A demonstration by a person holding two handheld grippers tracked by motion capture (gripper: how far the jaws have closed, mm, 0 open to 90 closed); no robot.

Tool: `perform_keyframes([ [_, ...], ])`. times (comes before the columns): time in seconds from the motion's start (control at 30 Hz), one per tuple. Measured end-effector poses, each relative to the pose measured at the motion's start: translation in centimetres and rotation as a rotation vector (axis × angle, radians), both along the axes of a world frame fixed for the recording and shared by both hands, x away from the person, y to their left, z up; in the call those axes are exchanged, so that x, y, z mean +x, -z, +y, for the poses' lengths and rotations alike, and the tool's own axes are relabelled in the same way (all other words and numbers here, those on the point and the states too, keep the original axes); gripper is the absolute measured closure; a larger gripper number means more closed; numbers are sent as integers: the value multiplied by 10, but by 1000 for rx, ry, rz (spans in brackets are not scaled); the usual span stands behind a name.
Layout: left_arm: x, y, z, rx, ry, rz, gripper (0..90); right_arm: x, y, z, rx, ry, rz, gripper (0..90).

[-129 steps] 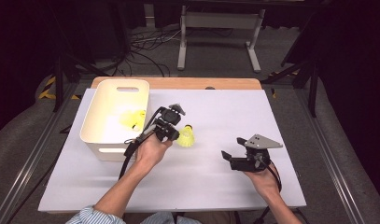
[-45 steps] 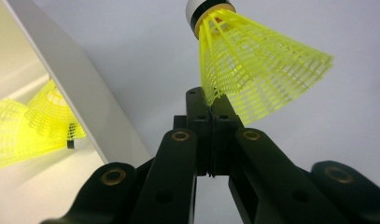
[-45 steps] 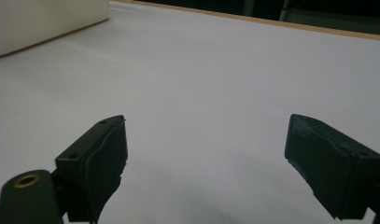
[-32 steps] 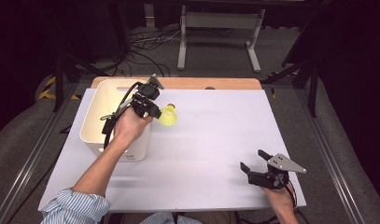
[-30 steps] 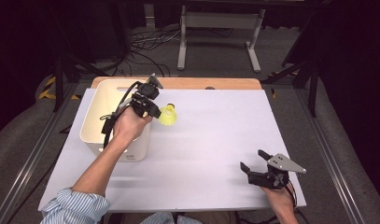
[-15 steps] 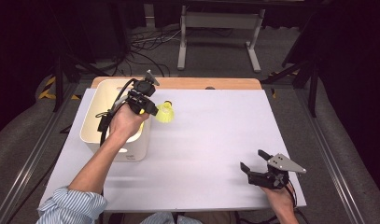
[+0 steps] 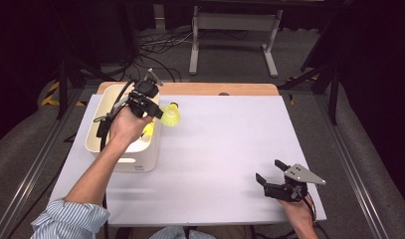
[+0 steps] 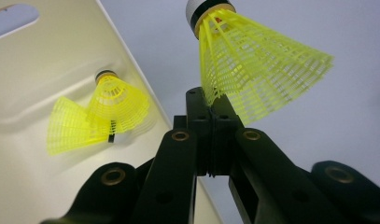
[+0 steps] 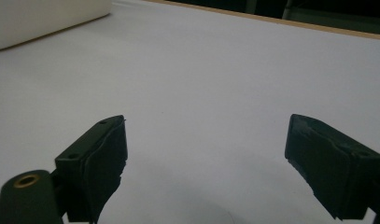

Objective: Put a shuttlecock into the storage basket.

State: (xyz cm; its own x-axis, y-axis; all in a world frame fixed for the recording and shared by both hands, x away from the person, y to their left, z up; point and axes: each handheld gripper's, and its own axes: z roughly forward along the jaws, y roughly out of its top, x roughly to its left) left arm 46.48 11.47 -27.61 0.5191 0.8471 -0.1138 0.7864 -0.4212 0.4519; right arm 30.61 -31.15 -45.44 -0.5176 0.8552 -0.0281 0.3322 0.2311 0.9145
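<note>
At the desk's left edge, the white bin [image 7: 124, 162] already holds two yellow shuttlecocks [image 8: 96, 114]. The left gripper [image 7: 157, 112] hangs at the bin's far right rim, fingers clenched on the skirt of a third shuttlecock [image 7: 171, 114], not yet dropped in. Near the desk's near right corner, the right gripper [image 7: 271, 172] rests with fingers released and nothing between them.

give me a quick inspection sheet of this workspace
surface: white table, wooden strip at far edge
job's things: yellow shuttlecock pinched by its skirt; two more shuttlecocks inside the bin
clutter: nothing seen
grippers: left claw shut on the shuttlecock, beside the bin's right rim; right claw open, low over the table's near right corner, nothing in it
cables: black cable trailing from left claw; loose cables on floor behind
surroundings: dark room, metal stand behind table
</note>
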Motion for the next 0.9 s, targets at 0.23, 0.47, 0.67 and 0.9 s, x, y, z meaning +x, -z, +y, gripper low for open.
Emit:
perform_keyframes([
  [0.23, -2, -3, 10, -12, -24, -8, 897, 0, 0, 0, -3, -2, -2, 136],
  [0.47, -4, -5, 21, -19, -47, -21, 897, 0, 0, 1, -9, -2, -3, 136],
  [0.67, -5, -2, 33, -23, -69, -22, 897, 0, 0, 1, -7, 0, -3, 136],
  [0.9, -5, -1, 47, -29, -104, -27, 897, 0, 0, 0, -6, -2, -5, 136],
])
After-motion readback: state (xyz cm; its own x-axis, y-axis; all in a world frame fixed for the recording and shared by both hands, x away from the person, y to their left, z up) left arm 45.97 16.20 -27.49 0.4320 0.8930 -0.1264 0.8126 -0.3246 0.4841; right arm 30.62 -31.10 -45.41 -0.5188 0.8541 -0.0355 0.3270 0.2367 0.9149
